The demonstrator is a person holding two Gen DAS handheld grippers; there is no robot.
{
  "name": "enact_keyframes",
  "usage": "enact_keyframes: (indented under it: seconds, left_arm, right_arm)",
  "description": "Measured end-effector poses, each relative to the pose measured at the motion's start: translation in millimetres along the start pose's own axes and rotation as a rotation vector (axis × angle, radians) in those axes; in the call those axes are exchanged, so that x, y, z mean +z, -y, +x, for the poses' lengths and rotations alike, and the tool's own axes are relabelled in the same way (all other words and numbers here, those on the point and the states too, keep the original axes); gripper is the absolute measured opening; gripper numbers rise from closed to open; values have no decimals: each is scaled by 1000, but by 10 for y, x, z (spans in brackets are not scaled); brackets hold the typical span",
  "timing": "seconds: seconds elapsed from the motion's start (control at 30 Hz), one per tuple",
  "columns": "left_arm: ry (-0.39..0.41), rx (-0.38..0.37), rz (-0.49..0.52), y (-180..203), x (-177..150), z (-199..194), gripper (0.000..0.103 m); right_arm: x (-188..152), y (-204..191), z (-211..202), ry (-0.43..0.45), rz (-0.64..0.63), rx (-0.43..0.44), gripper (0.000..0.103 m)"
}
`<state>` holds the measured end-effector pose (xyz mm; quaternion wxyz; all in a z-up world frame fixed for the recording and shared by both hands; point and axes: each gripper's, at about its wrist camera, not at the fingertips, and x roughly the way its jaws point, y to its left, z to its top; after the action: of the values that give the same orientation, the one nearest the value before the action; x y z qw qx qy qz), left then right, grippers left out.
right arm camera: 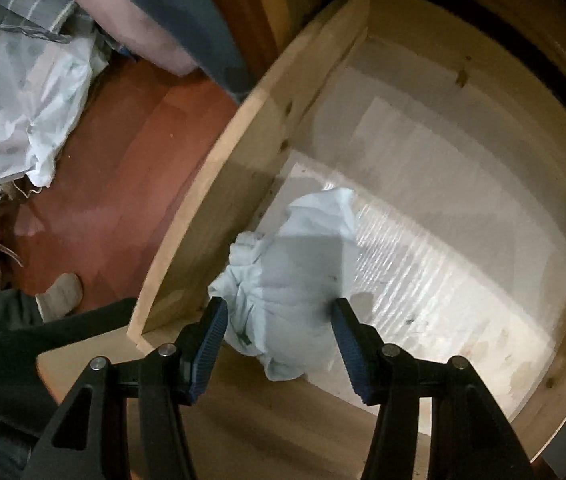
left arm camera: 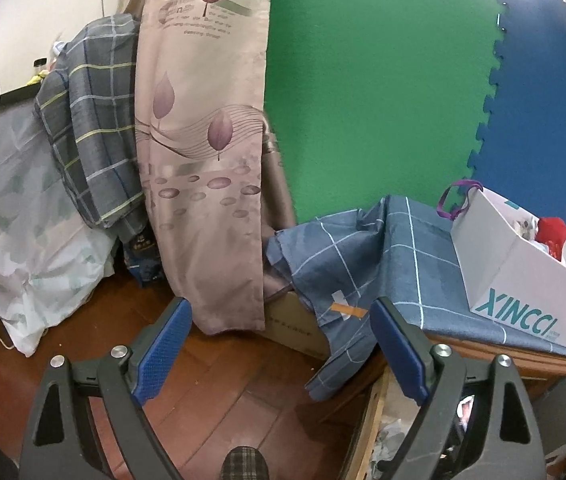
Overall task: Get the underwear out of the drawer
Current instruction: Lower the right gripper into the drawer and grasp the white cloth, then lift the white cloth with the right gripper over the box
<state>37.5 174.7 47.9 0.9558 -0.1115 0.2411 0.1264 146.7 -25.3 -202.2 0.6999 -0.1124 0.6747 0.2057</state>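
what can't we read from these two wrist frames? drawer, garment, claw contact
- Right wrist view: whether the right claw pads touch the pale garment; motion blur, and the cloth covers the pad edges.
- Right wrist view: the near end of the drawer is cut off behind the claw body.
- Left wrist view: drawer contents are hidden behind the left claw, which stands open and empty.
- Left wrist view: items in the white box are too small to name.

- Strong glare burns out the top right corner above the blue mat (left arm camera: 555,92); the room is evenly lit.
- The drawer (right arm camera: 219,184) view is dim and motion-blurred, with dark gripper shadows across the white cloth (right arm camera: 295,280).
- Fisheye bending and black corners edge both views.
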Motion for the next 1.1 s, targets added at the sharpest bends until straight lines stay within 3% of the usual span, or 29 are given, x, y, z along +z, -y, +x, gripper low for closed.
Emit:
enact_keyframes:
  seconds: [0.1, 0.17, 0.3, 0.6, 0.83, 1.1]
  left_arm:
    - [-3, 3, 11, 26, -4, 9, 88]
    - [1, 1, 8, 29, -4, 8, 88]
    - [-1, 8, 14, 43, -5, 15, 88]
    - [-16, 46, 44, 69, -20, 72, 88]
    - [-80, 129, 59, 66, -60, 223, 88]
    - [-125, 168, 98, 172, -110, 332, 88]
  right_arm:
    - [45, -6, 84, -24, 8, -32, 53]
    - [45, 19, 97, -27, 21, -53, 35]
    - [19, 57, 72, -1, 32, -30, 28]
    - [-95, 79, -39, 65, 25, -29, 24]
    - [-202, 182, -195, 113, 70, -46, 24]
    - [-343, 313, -456, 175, 105, -63, 24]
